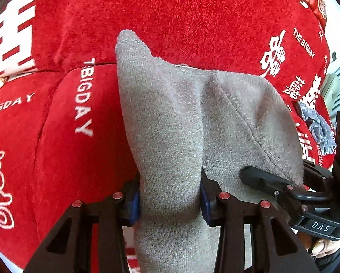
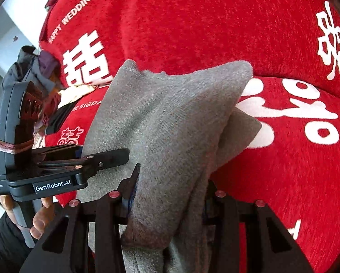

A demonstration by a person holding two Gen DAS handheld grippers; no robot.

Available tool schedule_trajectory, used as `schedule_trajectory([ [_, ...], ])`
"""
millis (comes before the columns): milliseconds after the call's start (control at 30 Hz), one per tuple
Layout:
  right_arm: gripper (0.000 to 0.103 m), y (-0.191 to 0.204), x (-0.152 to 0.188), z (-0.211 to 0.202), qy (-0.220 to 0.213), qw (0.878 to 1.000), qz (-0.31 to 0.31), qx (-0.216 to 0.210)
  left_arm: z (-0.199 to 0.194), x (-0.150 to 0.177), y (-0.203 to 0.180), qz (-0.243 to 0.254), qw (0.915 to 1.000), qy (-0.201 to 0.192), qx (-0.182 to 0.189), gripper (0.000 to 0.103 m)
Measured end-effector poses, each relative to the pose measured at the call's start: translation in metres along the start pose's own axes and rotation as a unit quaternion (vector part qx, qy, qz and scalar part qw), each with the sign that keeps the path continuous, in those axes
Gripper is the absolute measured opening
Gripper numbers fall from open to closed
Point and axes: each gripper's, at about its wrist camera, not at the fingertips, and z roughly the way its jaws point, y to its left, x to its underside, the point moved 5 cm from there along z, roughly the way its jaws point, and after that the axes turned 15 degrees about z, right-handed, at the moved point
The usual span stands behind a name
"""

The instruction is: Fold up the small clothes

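Across both views, a red plush cover [image 1: 170,11] printed with white wedding characters and "THE BIGDAY", draped over what looks like a sofa or cushions. In front of it, held up off that cover, a small grey knit garment [image 1: 181,118], bunched and doubled over on itself, one loose flap [image 2: 240,132] hanging toward the right. At the far edge, a heap of other clothes [image 2: 40,68], too blurred to sort. Left gripper [image 1: 170,202] clenched on a thick roll of the grey knit, blue pads [image 1: 134,204] pressed against the cloth on either side. Right gripper [image 2: 167,202] likewise clamped on a gathered wad of the same garment, close beside the left, its fingers [image 2: 129,195] partly buried in fabric. Each device also visible from the other's camera, gripped by a bare hand [image 2: 40,218]. Judged from this: fold under way, not finished. Garment picked up and roughly halved, edges still uneven, nothing yet laid flat or smoothed; remaining, most likely, a squaring of the edges, a set-down on the cover, and the rest of the heap.
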Motion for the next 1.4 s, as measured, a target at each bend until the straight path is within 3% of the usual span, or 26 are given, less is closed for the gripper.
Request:
schedule_trajectory([
  [367,0.045,0.024,0.056,-0.007,-0.001,1.0,0.0,-0.003,-0.026,0.055,0.008,-0.003,1.0,-0.003,-0.007,0.043],
  [867,0.045,0.019,0.088,0.026,0.018,1.0,0.003,0.007,-0.002,0.094,0.027,-0.006,0.9996,0.02,-0.017,0.044],
  [900,0.045,0.015,0.089,0.033,0.022,1.0,0.004,0.014,0.004,0.097,0.031,-0.012,0.9993,0.025,-0.023,0.046],
  [967,0.051,0.008,0.091,0.039,0.021,0.999,0.01,0.022,0.008,0.102,0.04,-0.025,0.9991,0.015,-0.031,0.062],
  [1033,0.058,-0.001,0.089,0.041,0.024,0.999,0.029,0.016,0.009,0.106,0.05,-0.038,0.9986,0.008,-0.037,0.085],
  [1100,0.067,-0.013,0.087,0.043,0.031,0.998,0.05,0.021,0.01,0.111,0.06,-0.054,0.9976,0.007,-0.041,0.095],
  [1167,0.073,-0.024,0.084,0.039,0.025,0.997,0.06,0.037,0.008,0.117,0.07,-0.068,0.9975,0.001,-0.019,0.095],
  [1267,0.075,-0.031,0.082,0.018,-0.001,0.997,0.054,0.059,-0.007,0.127,0.08,-0.087,0.996,-0.015,-0.017,0.095],
  [1333,0.075,-0.02,0.086,-0.004,-0.035,0.996,0.011,0.079,-0.023,0.131,0.084,-0.09,0.9946,-0.031,-0.041,0.095],
  [1400,0.075,0.006,0.099,-0.017,-0.051,0.995,-0.057,0.064,-0.041,0.134,0.08,-0.077,0.9939,-0.054,-0.057,0.095],
])
